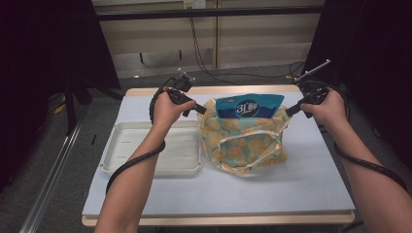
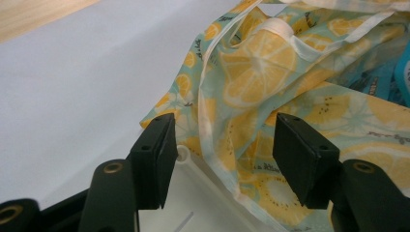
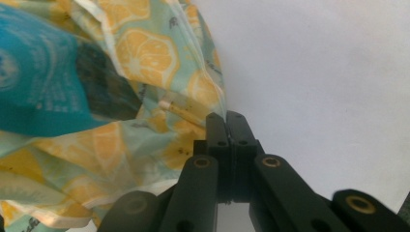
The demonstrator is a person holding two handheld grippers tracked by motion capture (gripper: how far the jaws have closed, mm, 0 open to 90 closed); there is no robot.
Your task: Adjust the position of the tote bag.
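The lemon-print bag (image 1: 245, 138) stands on the desk (image 1: 301, 189) just right of the tray (image 1: 124, 165), a blue packet (image 1: 248, 106) poking from its mouth. The right gripper (image 3: 226, 118) has its fingers together, pinching the bag's right rim. The left gripper (image 2: 220, 157) is at the left rim, fingers apart; the cloth edge lies between them, unpinched. The mouth stretches left to right between both hands.
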